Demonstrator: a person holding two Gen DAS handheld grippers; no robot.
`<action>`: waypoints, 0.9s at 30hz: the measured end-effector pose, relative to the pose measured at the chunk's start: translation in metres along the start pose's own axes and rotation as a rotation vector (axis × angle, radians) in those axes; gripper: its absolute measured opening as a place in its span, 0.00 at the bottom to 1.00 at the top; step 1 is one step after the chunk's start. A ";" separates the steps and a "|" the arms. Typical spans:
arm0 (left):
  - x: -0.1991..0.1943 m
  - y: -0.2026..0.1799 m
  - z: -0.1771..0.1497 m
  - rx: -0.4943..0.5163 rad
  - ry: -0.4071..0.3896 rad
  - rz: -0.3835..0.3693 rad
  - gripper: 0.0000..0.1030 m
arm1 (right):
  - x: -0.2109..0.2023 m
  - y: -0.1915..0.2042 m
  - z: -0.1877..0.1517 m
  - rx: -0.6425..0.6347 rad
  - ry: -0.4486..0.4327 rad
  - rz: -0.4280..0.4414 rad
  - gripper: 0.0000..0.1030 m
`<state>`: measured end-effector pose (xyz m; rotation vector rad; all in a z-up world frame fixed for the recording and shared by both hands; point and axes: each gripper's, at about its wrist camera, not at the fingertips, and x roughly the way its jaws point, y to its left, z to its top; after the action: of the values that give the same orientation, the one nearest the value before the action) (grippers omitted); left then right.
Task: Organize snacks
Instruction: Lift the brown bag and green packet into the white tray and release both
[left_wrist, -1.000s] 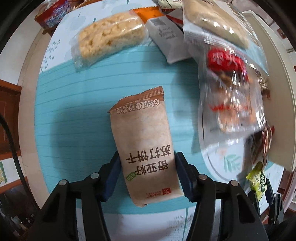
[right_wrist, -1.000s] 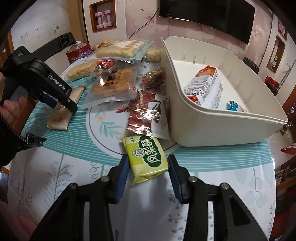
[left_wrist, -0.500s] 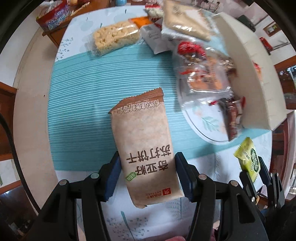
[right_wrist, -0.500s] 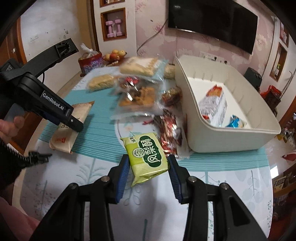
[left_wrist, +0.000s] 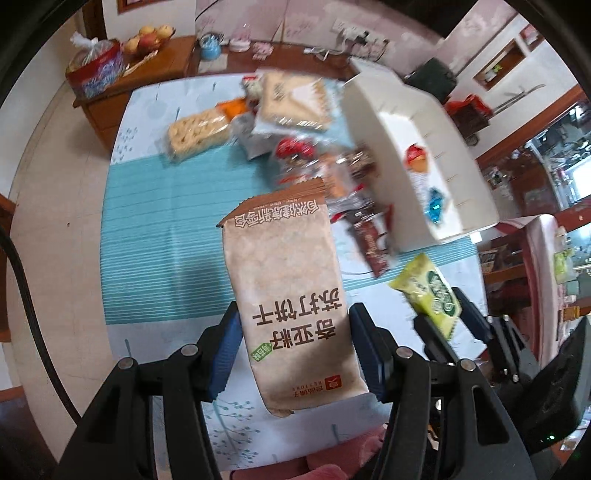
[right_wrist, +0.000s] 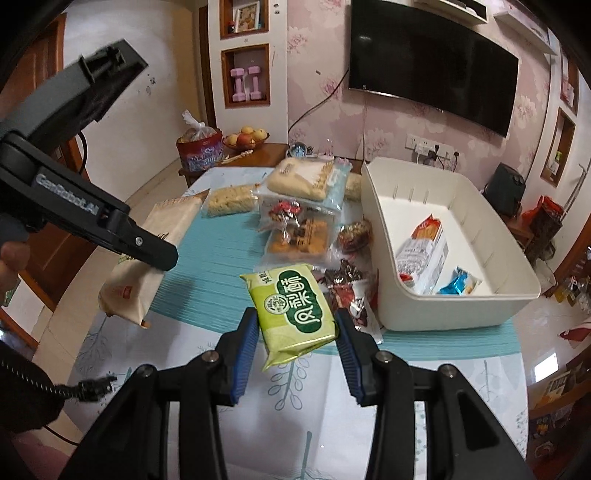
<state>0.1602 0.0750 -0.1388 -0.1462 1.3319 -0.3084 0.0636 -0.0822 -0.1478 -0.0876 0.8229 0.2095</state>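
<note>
Two packets are clamped, the brown cracker packet (left_wrist: 291, 306) in your left gripper (left_wrist: 293, 354) and the green pastry packet (right_wrist: 293, 308) in your right gripper (right_wrist: 295, 350); clear the white bin (right_wrist: 509, 295) rim before releasing.

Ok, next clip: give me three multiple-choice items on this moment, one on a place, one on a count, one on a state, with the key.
1. Where is the green packet?
A. in the white bin
B. between the right gripper's pads, above the table
C. flat on the teal cloth

2. How many packets lie in the white bin?
A. none
B. two
C. five

3. What state is the left gripper in?
A. shut on the brown cracker packet
B. open and empty
C. shut on a fruit

Key: 1 B, the right gripper clamps it clear of the table; 2 B, one white-and-orange packet and one blue packet show inside; 3 A, its blue pads press the packet's sides.
</note>
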 end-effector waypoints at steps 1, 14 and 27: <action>-0.005 -0.004 -0.001 0.001 -0.010 -0.010 0.55 | -0.003 -0.001 0.001 0.000 -0.006 -0.001 0.41; -0.033 -0.089 0.017 -0.024 -0.126 -0.101 0.55 | -0.048 -0.071 0.021 -0.019 -0.092 0.012 0.41; -0.015 -0.184 0.041 -0.070 -0.218 -0.117 0.54 | -0.050 -0.166 0.038 -0.108 -0.096 0.072 0.41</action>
<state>0.1720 -0.0982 -0.0642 -0.3089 1.1200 -0.3352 0.0939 -0.2461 -0.0860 -0.1487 0.7196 0.3237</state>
